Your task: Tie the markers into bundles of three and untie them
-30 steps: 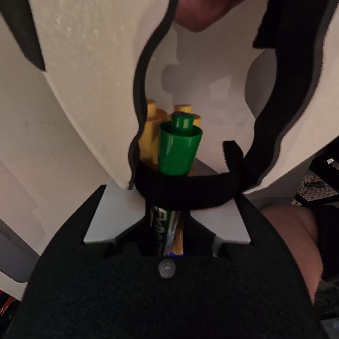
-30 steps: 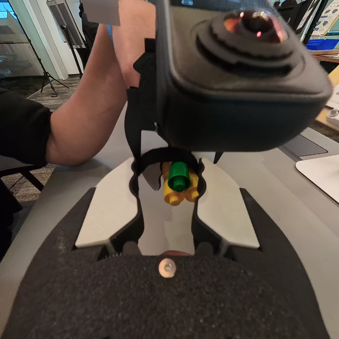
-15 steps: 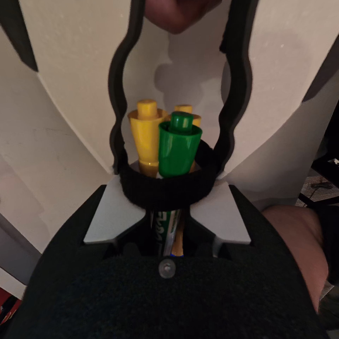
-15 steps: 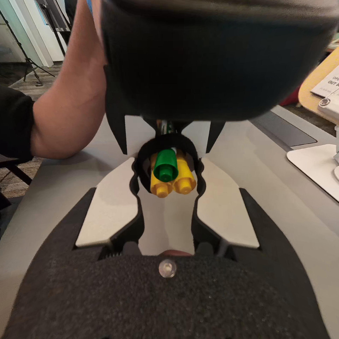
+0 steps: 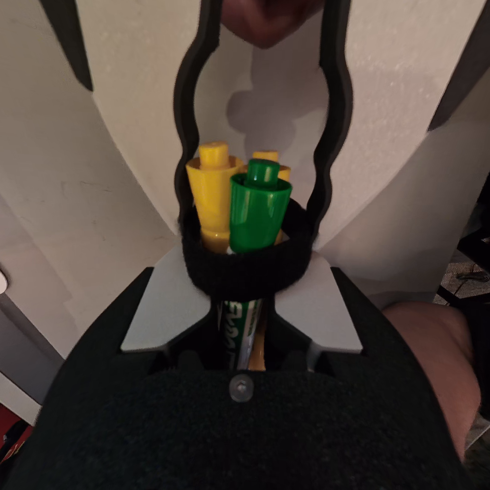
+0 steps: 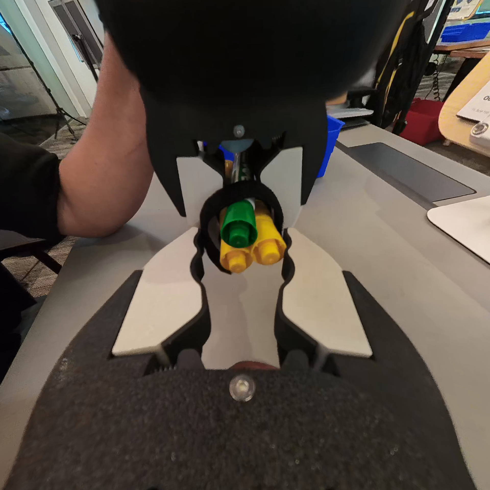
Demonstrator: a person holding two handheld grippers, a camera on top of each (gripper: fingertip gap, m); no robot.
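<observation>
Moved: since a second ago the strap's loose tail no longer sticks out at 3 o'clock; the black strap point(image 5: 245, 270) now reads as a closed ring round the markers, and the right gripper point(image 6: 240, 240) faces the bundle squarely.
Markers: one green marker point(image 5: 258, 209) in front, two yellow markers point(image 5: 212, 196) behind, caps toward the right gripper.
Room: the table point(image 6: 371, 238) is bare grey at 3 o'clock; a forearm point(image 6: 106, 169) rests on its edge at 9 o'clock.
Left gripper point(image 5: 245, 302): pinched on the marker barrels just behind the strap.
Right gripper: fingers spread, one on each side of the strap ring at 9 and 3 o'clock; whether they press it I cannot tell.
Left view only: the right gripper's dark wavy pads point(image 5: 185, 159) flank the caps; a fingertip shows at 12 o'clock.
Right view only: a blue bin point(image 6: 328, 148), a red bin point(image 6: 421, 119) and a white board point(image 6: 466, 225) at 2 o'clock.
</observation>
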